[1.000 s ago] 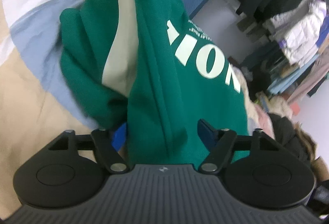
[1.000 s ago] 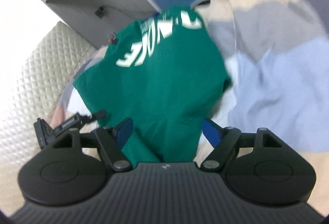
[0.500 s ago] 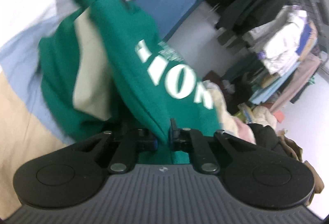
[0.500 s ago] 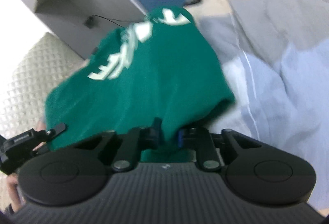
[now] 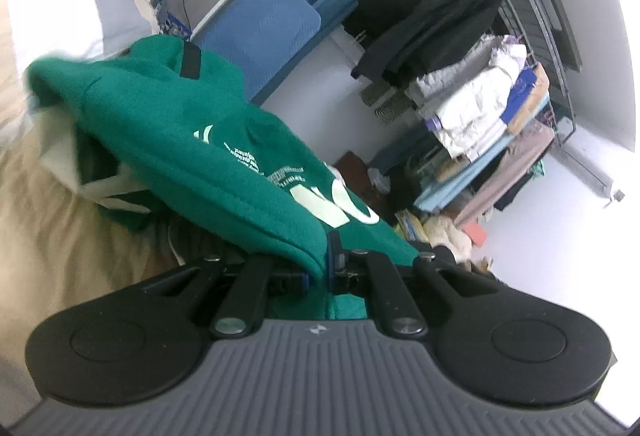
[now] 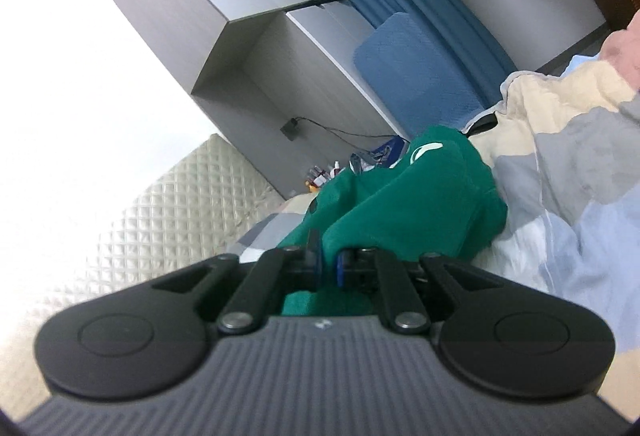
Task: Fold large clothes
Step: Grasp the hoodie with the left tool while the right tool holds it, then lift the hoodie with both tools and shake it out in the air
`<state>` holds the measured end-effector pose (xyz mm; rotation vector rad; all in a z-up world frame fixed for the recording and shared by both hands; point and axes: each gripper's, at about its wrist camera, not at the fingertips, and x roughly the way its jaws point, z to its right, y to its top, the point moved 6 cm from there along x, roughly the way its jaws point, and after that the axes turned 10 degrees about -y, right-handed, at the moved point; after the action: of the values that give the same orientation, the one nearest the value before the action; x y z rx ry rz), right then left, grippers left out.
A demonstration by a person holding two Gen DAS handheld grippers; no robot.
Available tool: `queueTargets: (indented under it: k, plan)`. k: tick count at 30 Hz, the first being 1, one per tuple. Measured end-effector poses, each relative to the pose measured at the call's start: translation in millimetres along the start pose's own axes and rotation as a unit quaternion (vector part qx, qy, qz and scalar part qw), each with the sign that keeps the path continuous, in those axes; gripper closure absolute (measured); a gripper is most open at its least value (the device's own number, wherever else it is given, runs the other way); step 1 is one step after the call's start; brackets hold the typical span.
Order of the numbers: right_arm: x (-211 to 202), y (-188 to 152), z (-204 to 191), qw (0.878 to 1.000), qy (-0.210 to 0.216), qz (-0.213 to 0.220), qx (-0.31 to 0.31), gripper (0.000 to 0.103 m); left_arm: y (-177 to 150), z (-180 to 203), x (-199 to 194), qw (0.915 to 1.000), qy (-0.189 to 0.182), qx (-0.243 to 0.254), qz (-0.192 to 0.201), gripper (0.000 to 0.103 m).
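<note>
Left gripper (image 5: pixel 318 268): jaws pinched tight on a thick fold of the green sweatshirt (image 5: pixel 208 140). Right gripper (image 6: pixel 329 263): likewise clamped on green cloth, same garment (image 6: pixel 404 204). Pads mostly buried in fabric; white lettering only partly legible. Sweatshirt hangs bunched forward from both grippers, over the patchwork quilt (image 6: pixel 580 172). Clothes rack (image 5: pixel 480 84) well beyond.

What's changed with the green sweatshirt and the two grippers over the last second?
Both grippers closed on the green sweatshirt: the left gripper and right gripper, open a second ago, now pinch its fabric and have lifted it. The patchwork bedspread stays as it was.
</note>
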<state>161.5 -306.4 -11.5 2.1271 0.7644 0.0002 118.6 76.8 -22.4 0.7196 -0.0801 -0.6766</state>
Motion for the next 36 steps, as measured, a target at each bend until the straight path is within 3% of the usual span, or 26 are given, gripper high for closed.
queueTargets:
  k: [6, 11, 13, 14, 15, 17, 20, 29, 32, 34, 36]
  plan:
    - [-18.5, -36.5, 4.2, 0.997, -0.053, -0.039, 0.03, 0.092, -50.0, -16.5, -22.9, 0.9968, 0.052, -0.048, -0.038, 0.094]
    - [-12.0, -67.1, 11.9, 0.992, -0.087, -0.075, 0.052, 0.087, -57.7, -40.8, -16.7, 0.9902, 0.079, -0.101, -0.056, 0.093]
    - [-8.1, -71.4, 14.5, 0.991, -0.088, -0.087, 0.059, 0.078, -58.1, -45.1, -18.4, 0.9889, 0.083, -0.108, -0.06, 0.09]
    - [-5.4, -72.5, 15.1, 0.99, -0.087, -0.091, 0.063, 0.064, -58.3, -46.0, -17.4, 0.9881, 0.084, -0.114, -0.062, 0.083]
    - [-3.7, -75.4, 16.0, 0.989, -0.087, -0.095, 0.069, 0.044, -56.6, -42.9, -14.0, 0.987, 0.086, -0.12, -0.065, 0.071]
    - [-0.4, -77.6, 19.0, 0.988, -0.088, -0.099, 0.081, 0.03, -58.2, -45.8, -10.4, 0.9849, 0.089, -0.129, -0.073, 0.055]
    - [3.5, -89.8, 23.5, 0.984, -0.085, -0.118, 0.1, 0.031, -52.9, -50.7, -0.7, 0.9823, 0.092, -0.145, -0.075, 0.041]
    - [27.1, -112.8, 38.0, 0.97, -0.09, -0.162, 0.158, 0.031, -55.5, -84.3, 28.4, 0.9666, 0.107, -0.219, -0.08, 0.04]
    - [43.0, -110.6, 42.3, 0.972, -0.102, -0.159, 0.141, 0.032, -51.1, -93.2, 37.0, 0.9679, 0.097, -0.219, -0.077, 0.04]
    - [54.3, -108.2, 43.6, 0.975, -0.104, -0.156, 0.121, 0.043, -47.2, -97.4, 44.3, 0.9689, 0.095, -0.215, -0.079, 0.042]
    - [64.4, -107.2, 43.1, 0.977, -0.105, -0.157, 0.103, 0.062, -44.1, -98.9, 49.5, 0.9703, 0.1, -0.205, -0.08, 0.047]
